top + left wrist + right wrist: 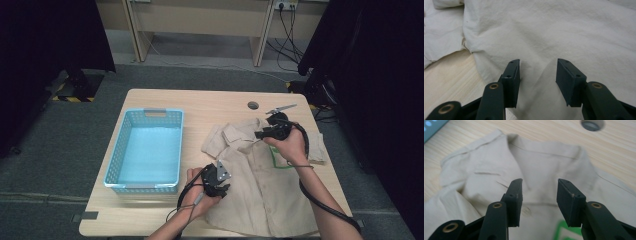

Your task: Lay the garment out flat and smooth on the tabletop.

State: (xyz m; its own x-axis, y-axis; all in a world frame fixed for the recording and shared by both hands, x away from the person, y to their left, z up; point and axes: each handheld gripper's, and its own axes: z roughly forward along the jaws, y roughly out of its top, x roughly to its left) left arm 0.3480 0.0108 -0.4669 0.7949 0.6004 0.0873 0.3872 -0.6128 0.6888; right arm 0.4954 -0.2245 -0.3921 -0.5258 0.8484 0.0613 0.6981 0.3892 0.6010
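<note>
A beige short-sleeved cotton shirt (260,185) is lying spread out, front side up, on the right half of the pale wooden counter (200,102), its collar pointing toward the far edge and its hem reaching the near edge. A light blue perforated plastic basket (146,150) is sitting on the left half, well apart from the shirt.

The left gripper (216,181) is hovering at the shirt's near left edge, and its jaws are standing spread, with a raised fold of the cloth lying between them (the pads are not pressing on it, as far as the left gripper view shows). The right gripper (261,134) is hanging over the collar area at the far side of the shirt, its jaws likewise spread and gripping nothing; the open collar is showing just beyond them. A green-edged patch (564,230) is sitting on the shirt's chest, close under the right gripper. A round grey cable hole (253,105) is lying in the counter just beyond the collar.
</note>
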